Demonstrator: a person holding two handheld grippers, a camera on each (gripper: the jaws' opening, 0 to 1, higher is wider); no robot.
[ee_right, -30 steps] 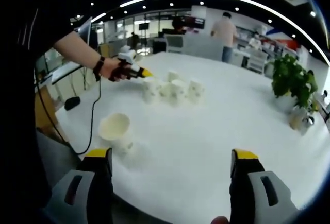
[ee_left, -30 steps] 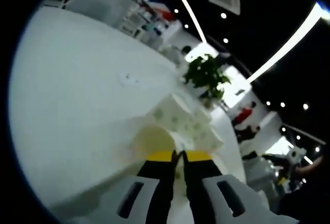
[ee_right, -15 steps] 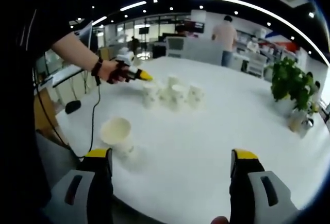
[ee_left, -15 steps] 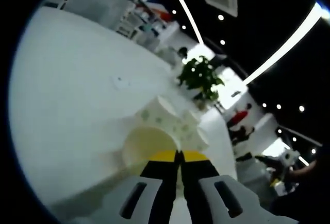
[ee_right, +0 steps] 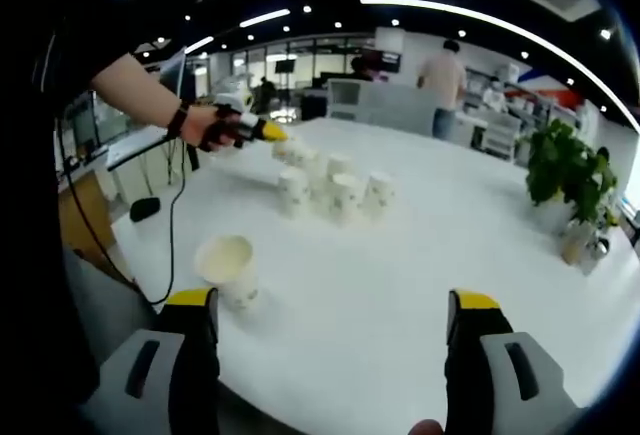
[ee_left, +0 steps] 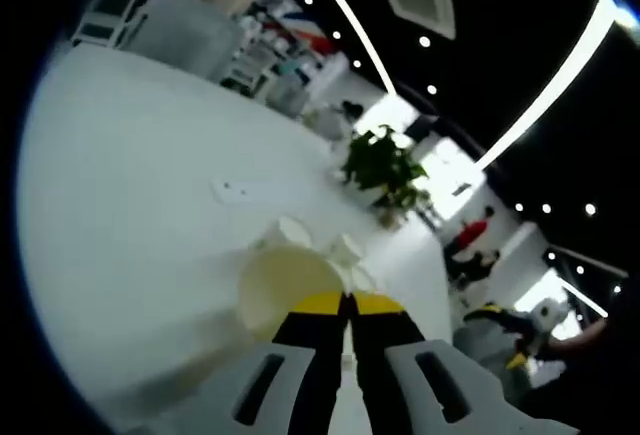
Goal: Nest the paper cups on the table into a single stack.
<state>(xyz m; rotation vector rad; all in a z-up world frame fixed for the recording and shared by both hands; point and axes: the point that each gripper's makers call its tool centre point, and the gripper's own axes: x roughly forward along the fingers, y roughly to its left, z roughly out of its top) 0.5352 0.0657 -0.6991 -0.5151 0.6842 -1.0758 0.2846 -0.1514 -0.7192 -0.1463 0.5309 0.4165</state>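
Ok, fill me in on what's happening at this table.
A person is working with two handheld grippers on a white table to stack paper cups. The left gripper is shut on the rim of one cup, held above the cluster of cups in the middle. The right gripper is open and holds nothing, near the table's edge, with a lone cup standing close to it.

Left close over cups point(ee_left: 290, 285); right far back

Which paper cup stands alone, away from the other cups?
The lone cup, nearest the right gripper. The other cups stand bunched farther back on the table, and the left gripper holds one lifted above them.
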